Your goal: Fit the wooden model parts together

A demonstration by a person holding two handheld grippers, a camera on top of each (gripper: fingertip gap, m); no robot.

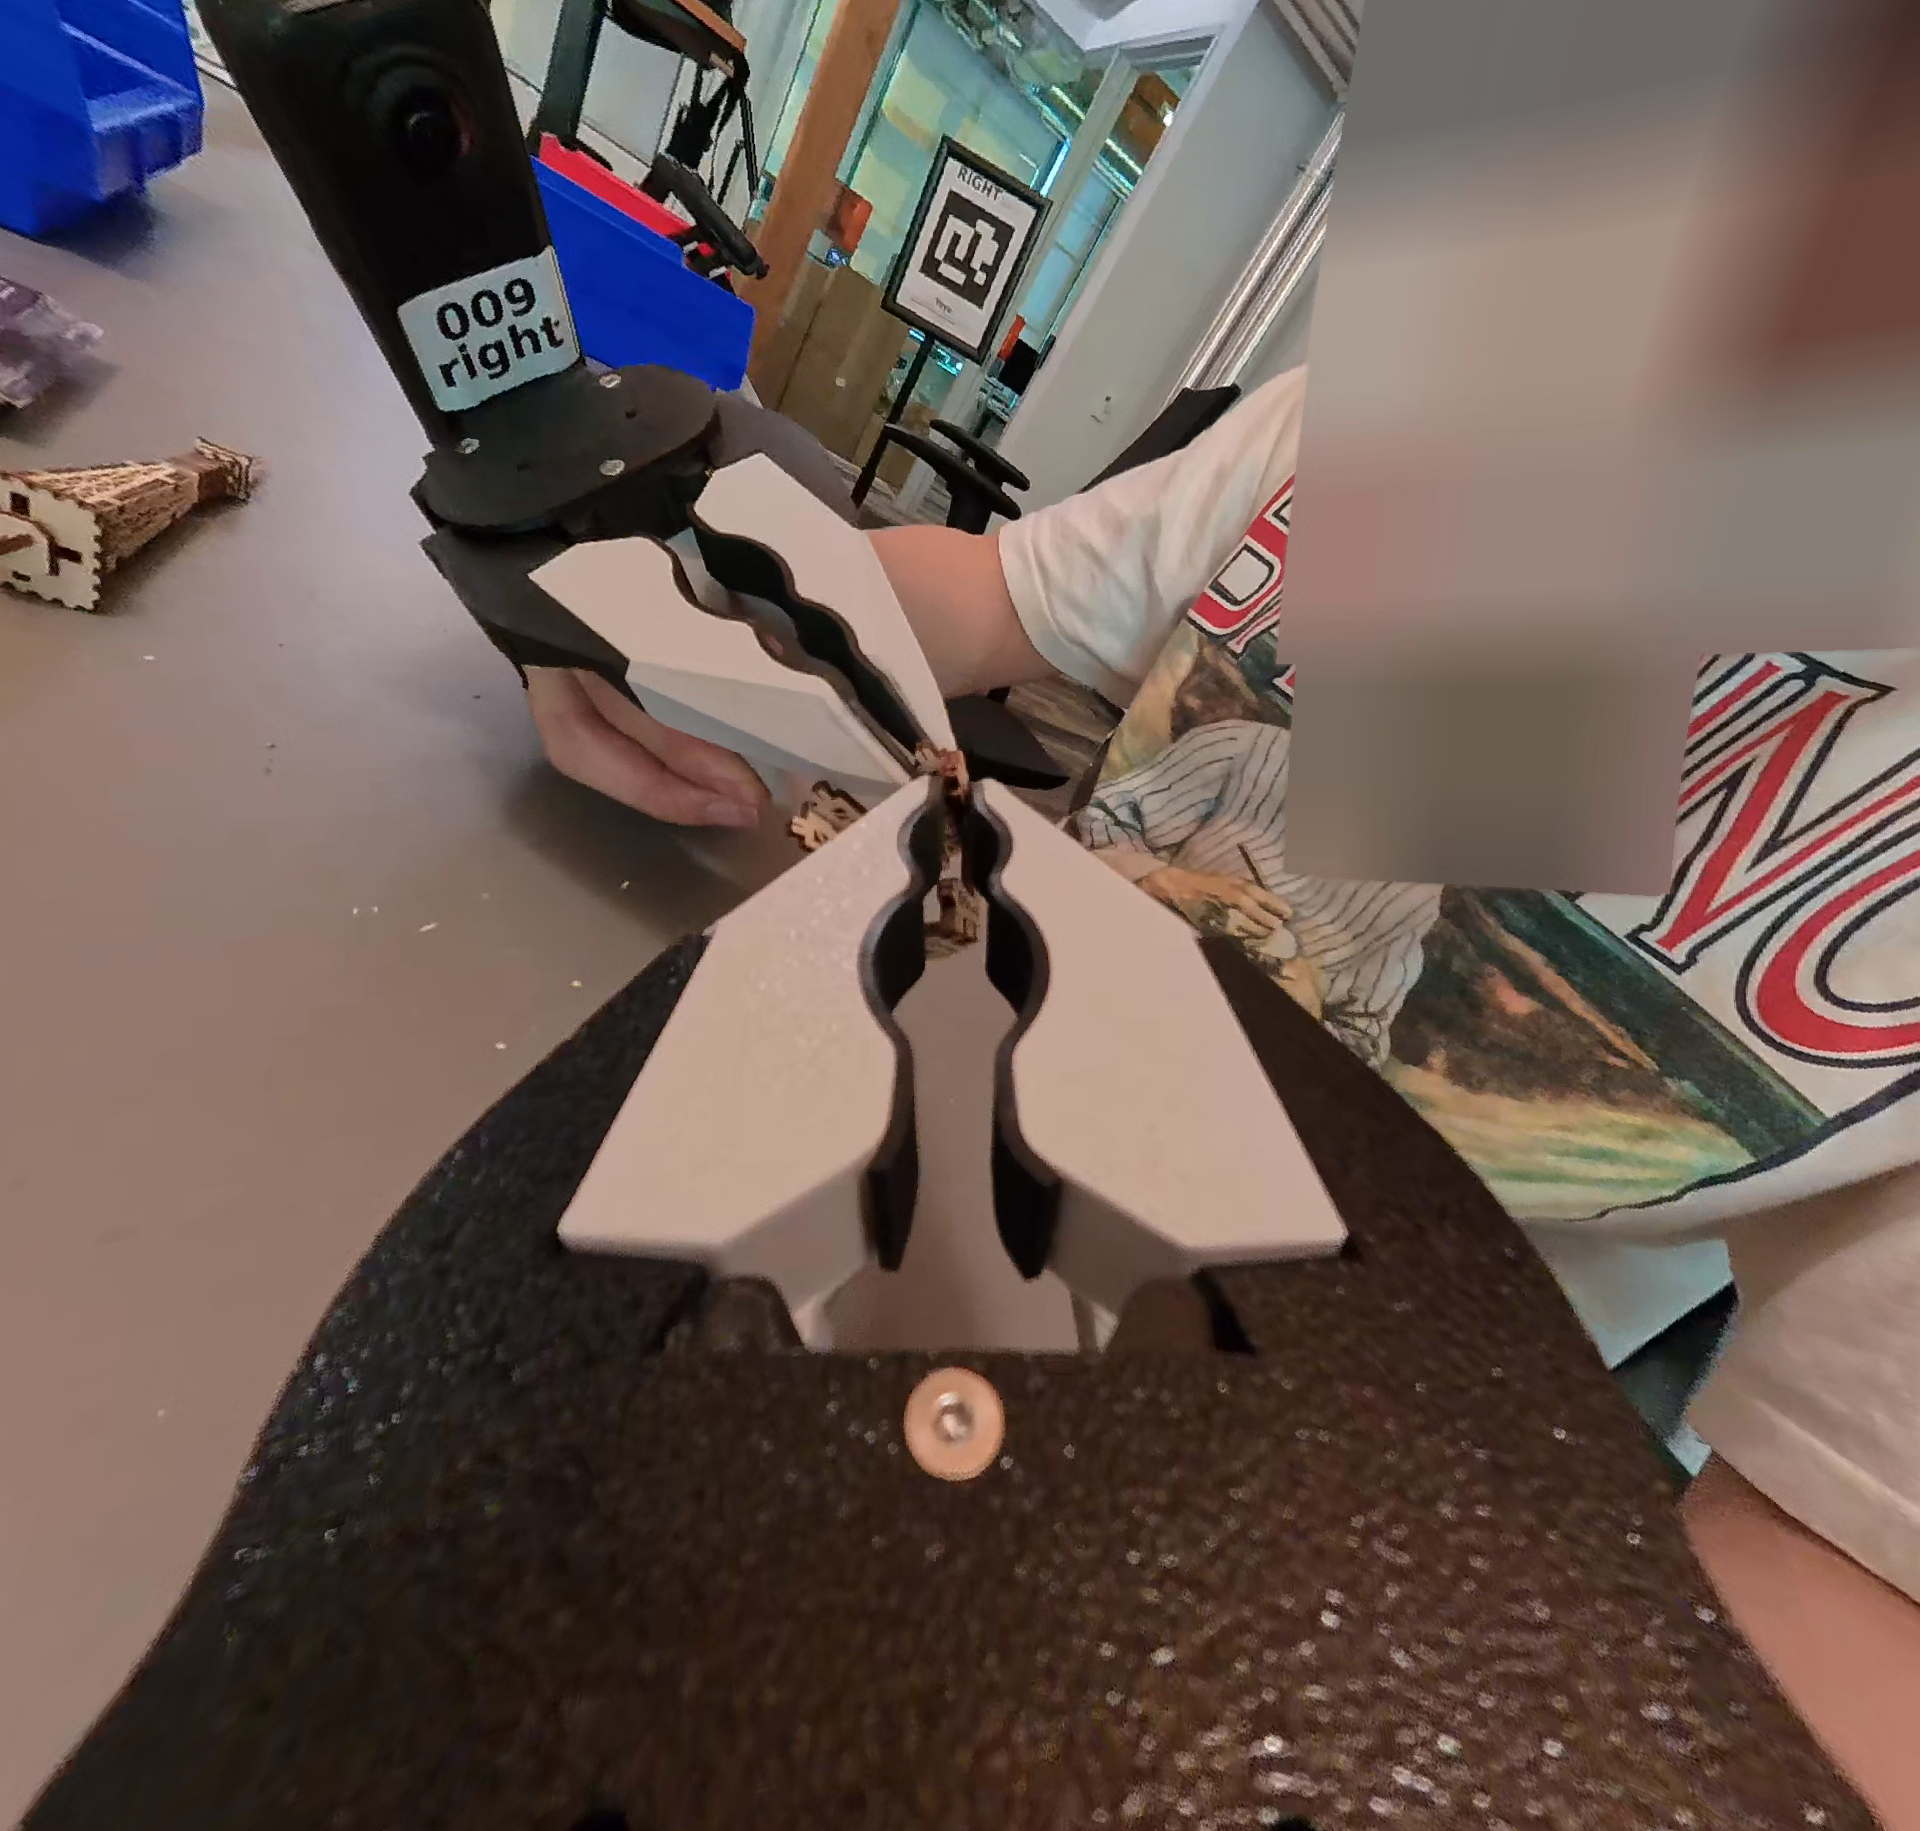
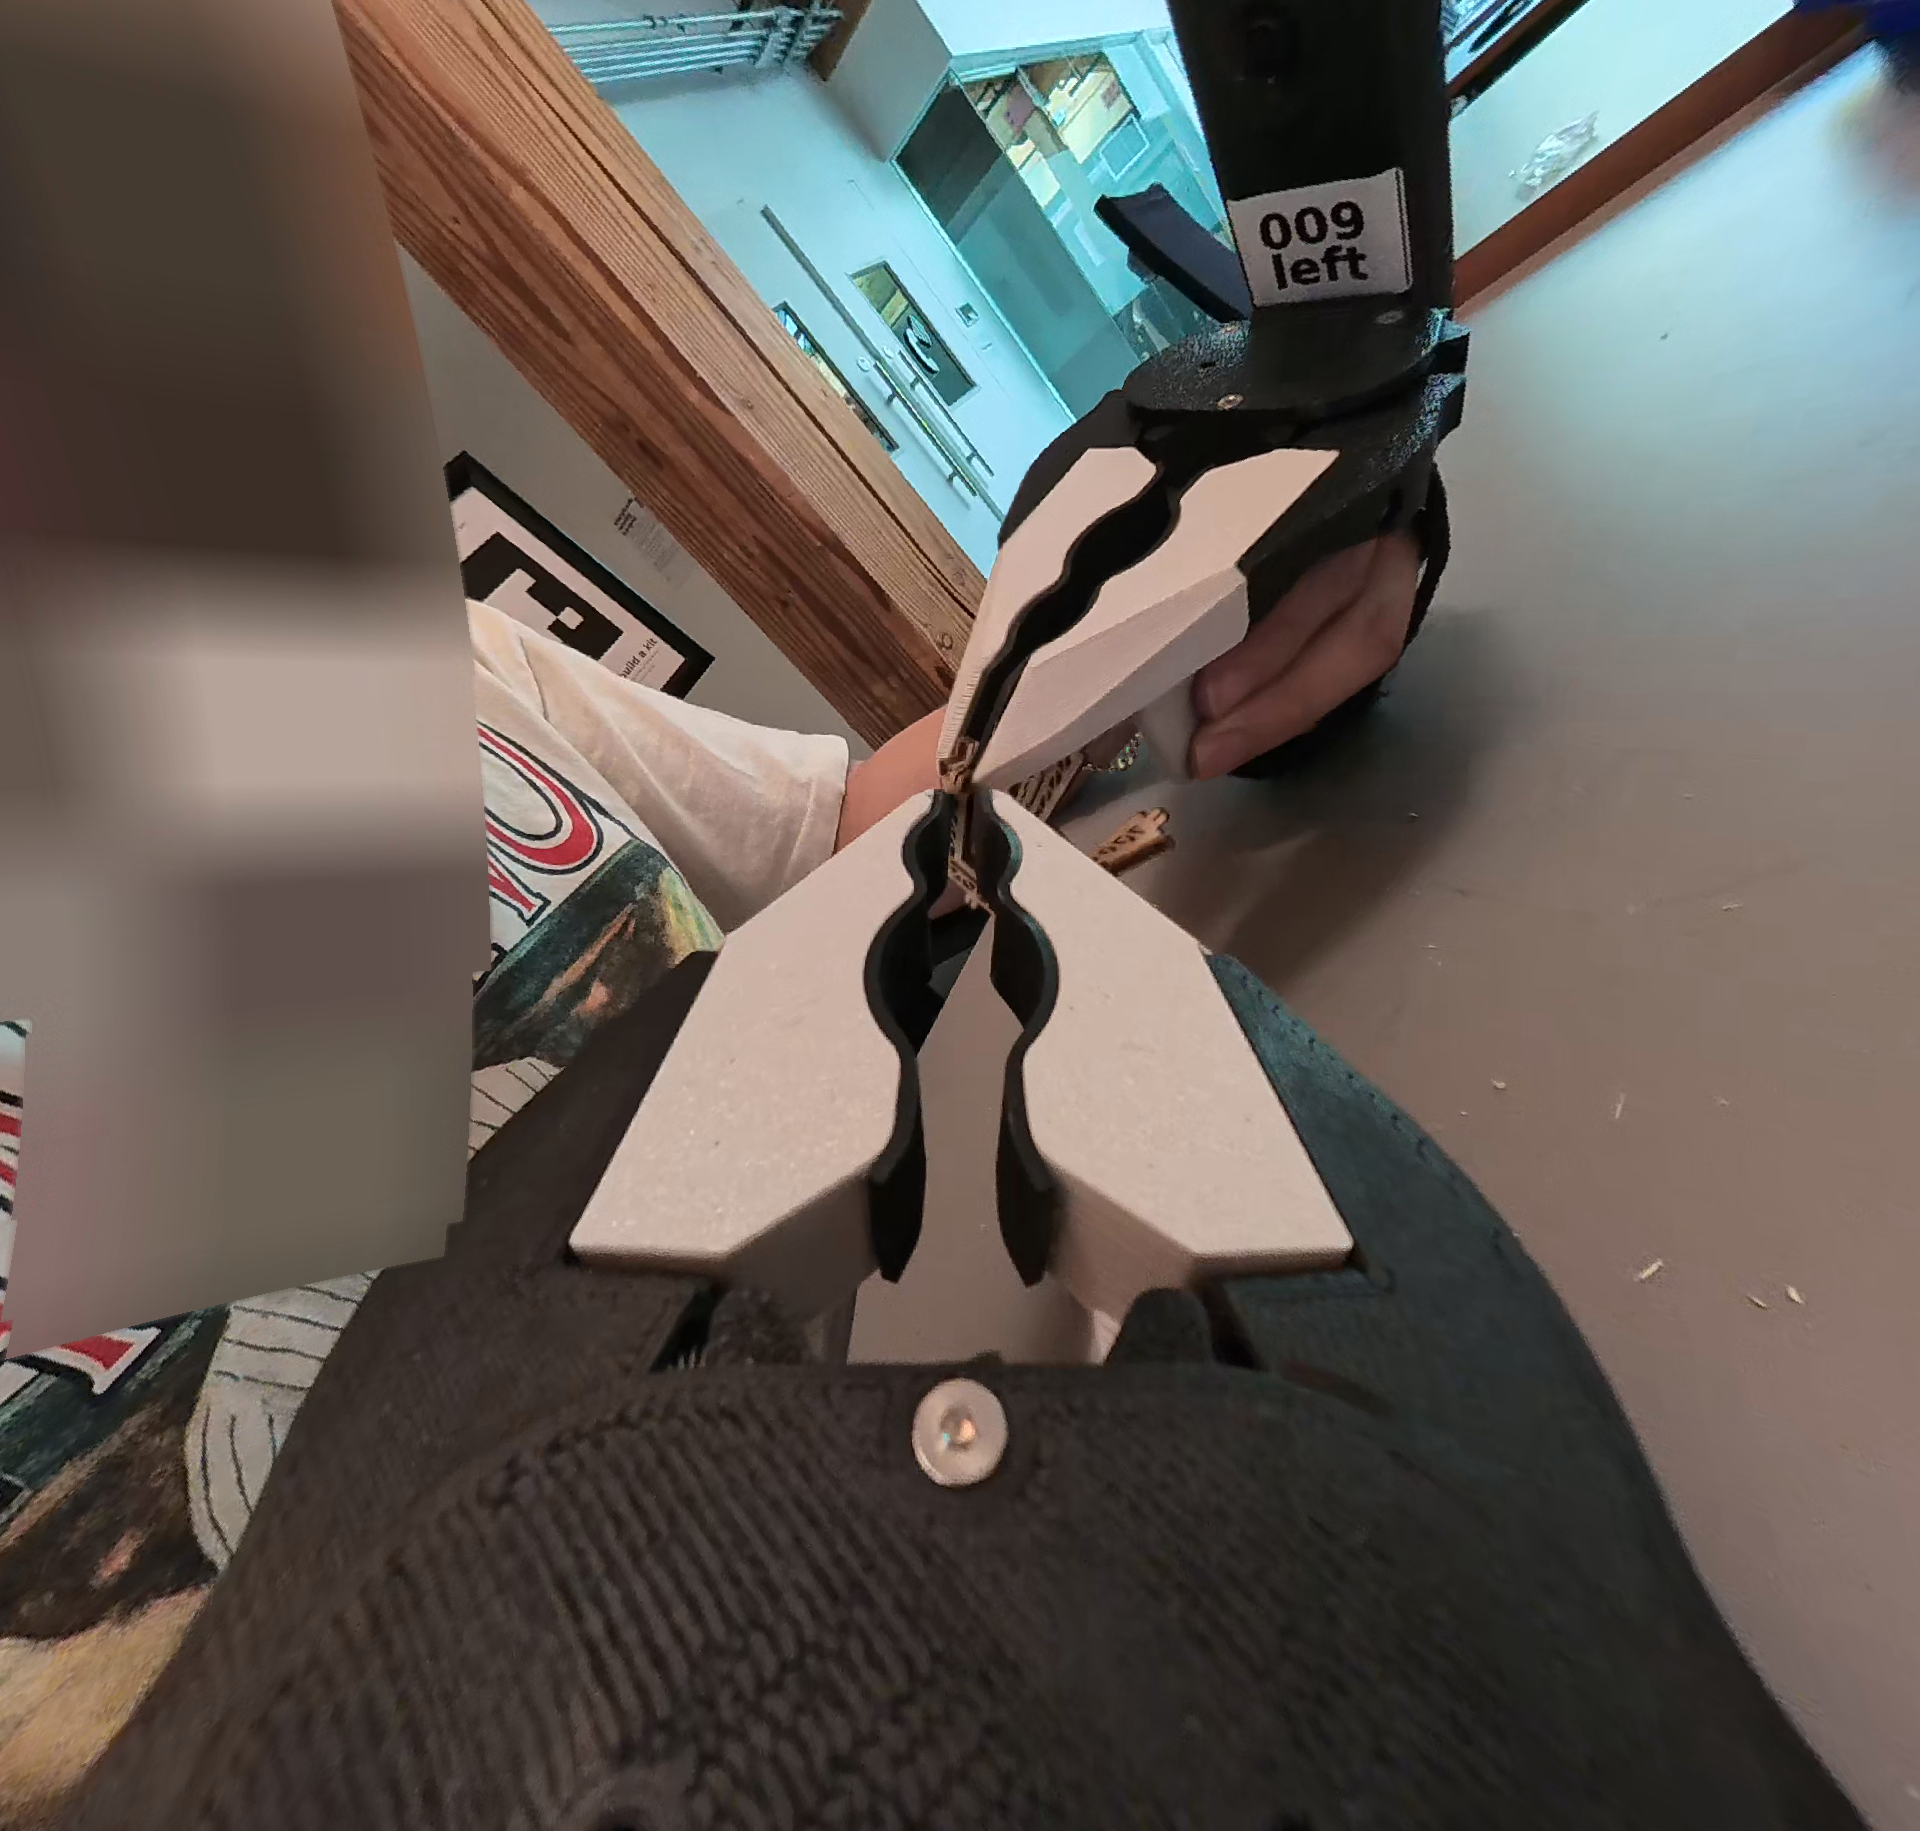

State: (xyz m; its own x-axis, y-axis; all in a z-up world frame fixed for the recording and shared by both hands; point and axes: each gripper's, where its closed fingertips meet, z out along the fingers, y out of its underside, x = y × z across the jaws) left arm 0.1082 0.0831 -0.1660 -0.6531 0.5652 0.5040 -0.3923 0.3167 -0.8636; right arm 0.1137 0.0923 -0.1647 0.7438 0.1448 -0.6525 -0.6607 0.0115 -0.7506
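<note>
Mid-join. L gripper (image 1: 951,815) pinched nearly closed on a small wood part (image 1: 954,908), held up off the table (image 1: 312,846). R gripper (image 2: 961,810) likewise clamped on its own part (image 2: 966,872). Tips are nose to nose, parts touching or nearly so at the tips; can't tell if tab is in slot.

Next, my read: line up tab/slot, then push straight w/o twisting, since thin ply looks snappable.

Around: loose wood bit (image 2: 1132,839) on table just beside the tips, half-built tower (image 1: 94,524) well off to the side, blue bins (image 1: 94,67) far back. Nothing blocking; fingers hide the joint.
</note>
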